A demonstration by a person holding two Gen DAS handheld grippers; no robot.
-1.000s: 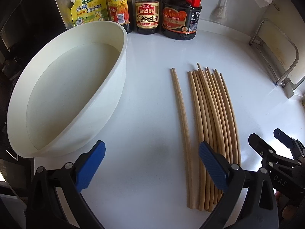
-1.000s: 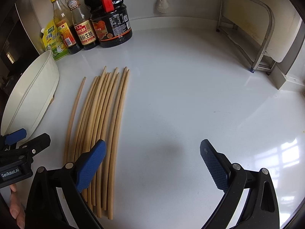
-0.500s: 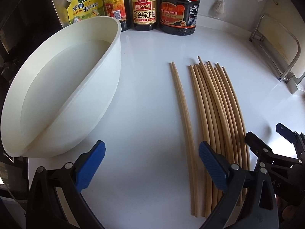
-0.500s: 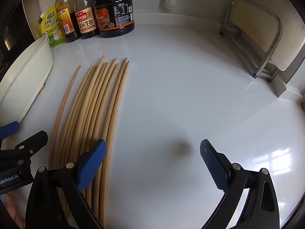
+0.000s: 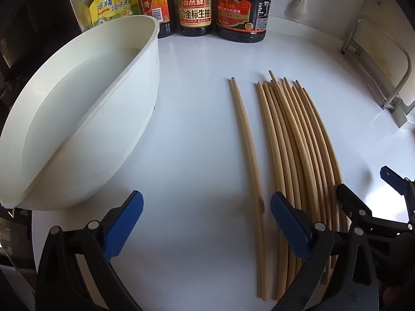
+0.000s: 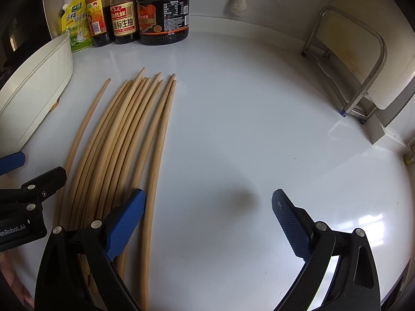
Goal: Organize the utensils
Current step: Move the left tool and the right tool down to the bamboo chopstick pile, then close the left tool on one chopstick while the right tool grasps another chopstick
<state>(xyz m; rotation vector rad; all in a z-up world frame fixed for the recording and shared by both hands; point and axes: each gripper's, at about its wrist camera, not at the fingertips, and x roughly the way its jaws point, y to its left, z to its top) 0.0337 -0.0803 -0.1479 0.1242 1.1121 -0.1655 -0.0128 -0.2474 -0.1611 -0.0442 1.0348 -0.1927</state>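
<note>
Chopsticks [image 5: 293, 150] lie parallel, tips pointing toward the bottles [image 5: 194, 7].

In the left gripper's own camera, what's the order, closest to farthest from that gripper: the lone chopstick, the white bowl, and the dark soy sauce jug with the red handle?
From the left gripper:
1. Lone chopstick, just right of centre, its near end running between the fingers.
2. White bowl, on the left, its near rim almost as close.
3. Soy sauce jug, far back by the wall.

white counter [image 5: 197, 134]: chopsticks [image 5: 293, 142], basin [image 5: 77, 129], bottles [image 5: 194, 7]
</note>
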